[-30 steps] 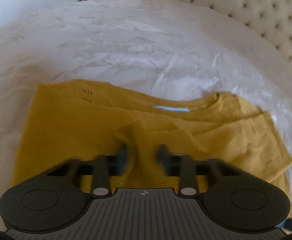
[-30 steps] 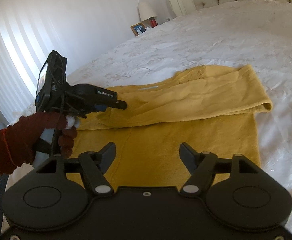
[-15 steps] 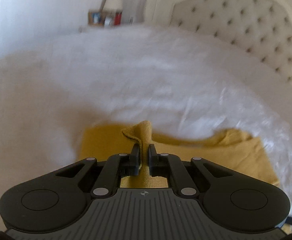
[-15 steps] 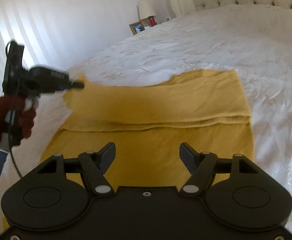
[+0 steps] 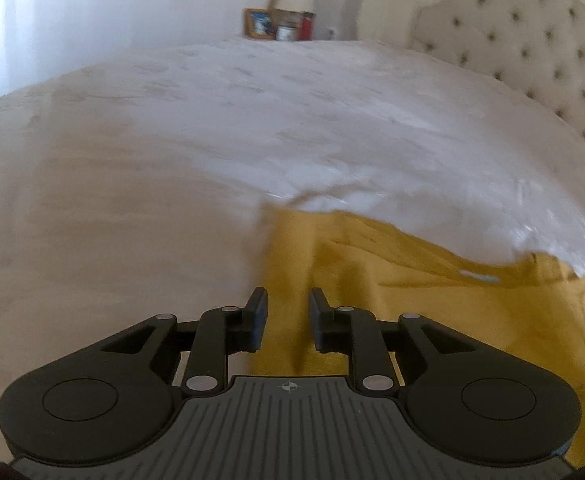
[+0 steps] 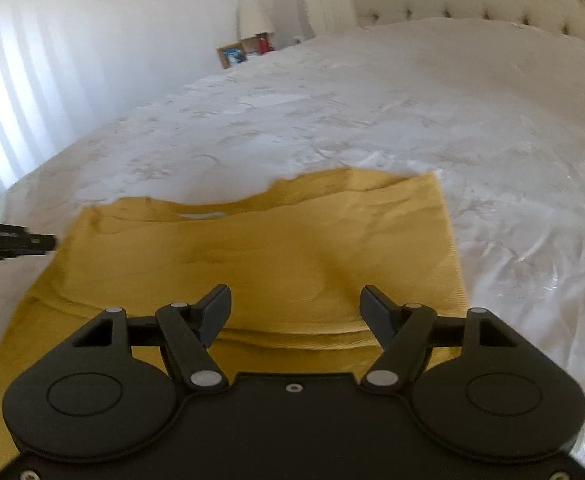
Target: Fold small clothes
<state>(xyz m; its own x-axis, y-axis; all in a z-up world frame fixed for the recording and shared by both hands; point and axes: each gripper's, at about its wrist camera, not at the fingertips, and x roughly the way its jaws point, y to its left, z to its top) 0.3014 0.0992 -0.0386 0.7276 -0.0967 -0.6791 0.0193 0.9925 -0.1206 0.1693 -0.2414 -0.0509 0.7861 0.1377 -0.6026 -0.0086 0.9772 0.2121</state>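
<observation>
1. Since a moment ago, the left gripper has swung out to the left edge of the yellow sweater, and its jaws have just opened a little; the blurry view seems to show cloth between them, not pinched.
2. On the white bed the sweater lies flat, long side running left to right.
3. Hovering over the sweater's near fold, the right gripper is wide open and empty, so it is nearer.

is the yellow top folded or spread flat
Partly folded: the yellow top lies on the bed with its far part doubled over, a layered edge showing near the right gripper.
</observation>
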